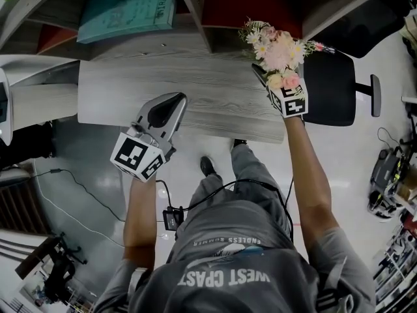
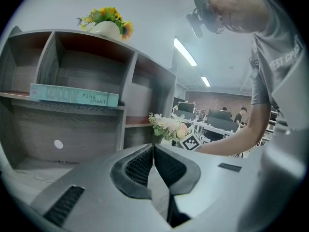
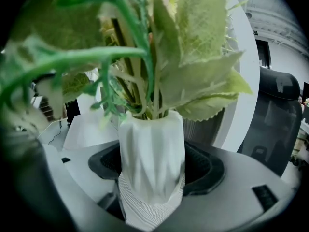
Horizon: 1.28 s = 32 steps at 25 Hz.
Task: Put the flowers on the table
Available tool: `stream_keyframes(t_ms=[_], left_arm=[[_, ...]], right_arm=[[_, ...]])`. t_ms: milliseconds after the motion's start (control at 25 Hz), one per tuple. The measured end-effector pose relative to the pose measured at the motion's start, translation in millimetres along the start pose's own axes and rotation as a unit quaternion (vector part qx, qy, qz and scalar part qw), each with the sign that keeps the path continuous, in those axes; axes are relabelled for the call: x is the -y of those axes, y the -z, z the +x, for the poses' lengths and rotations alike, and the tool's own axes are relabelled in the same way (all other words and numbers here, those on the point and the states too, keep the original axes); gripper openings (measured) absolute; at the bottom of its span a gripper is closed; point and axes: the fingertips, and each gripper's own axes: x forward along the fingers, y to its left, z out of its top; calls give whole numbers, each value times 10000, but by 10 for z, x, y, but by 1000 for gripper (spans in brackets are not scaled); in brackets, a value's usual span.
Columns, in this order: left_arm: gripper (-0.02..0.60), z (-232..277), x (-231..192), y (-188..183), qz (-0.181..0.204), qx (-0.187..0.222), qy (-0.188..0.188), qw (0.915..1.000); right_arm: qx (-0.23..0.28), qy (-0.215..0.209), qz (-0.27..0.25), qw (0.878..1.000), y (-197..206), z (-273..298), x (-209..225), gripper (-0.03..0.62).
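A bunch of pink and white flowers (image 1: 279, 49) stands in a white faceted vase (image 3: 152, 151). My right gripper (image 1: 271, 82) is shut on that vase, one jaw on each side of it (image 3: 152, 170). In the head view it is over the right far part of the grey wooden table (image 1: 195, 90); the vase itself is hidden there, so contact with the table cannot be told. My left gripper (image 1: 171, 106) hovers at the table's near edge, shut and empty (image 2: 153, 153). The left gripper view shows the flowers (image 2: 166, 125) to its right.
A wooden shelf unit (image 2: 91, 129) backs the table and holds a teal book (image 1: 127, 8). A vase of yellow flowers (image 2: 107, 23) stands on its top. A black office chair (image 1: 332, 87) is right of the table. Cables (image 1: 71, 188) run over the floor.
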Motion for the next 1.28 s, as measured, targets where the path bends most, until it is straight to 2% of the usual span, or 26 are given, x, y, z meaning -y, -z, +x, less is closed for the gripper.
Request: stream_keyframes(t_ms=[120,480,1280], left_arm=[[25,-2,17,-4,-2,12,-6,10000],[25,-78,57,-43,48,82,18,10000],[25,-447,177,-148,255,222,174,9993]], right_arm=[[39,-104,28,9999,-32,-6,-40,359],[-103,-15,-52,9999,34,-25,-59,375],[124,570,276,9979,-67,-577,-104,384]])
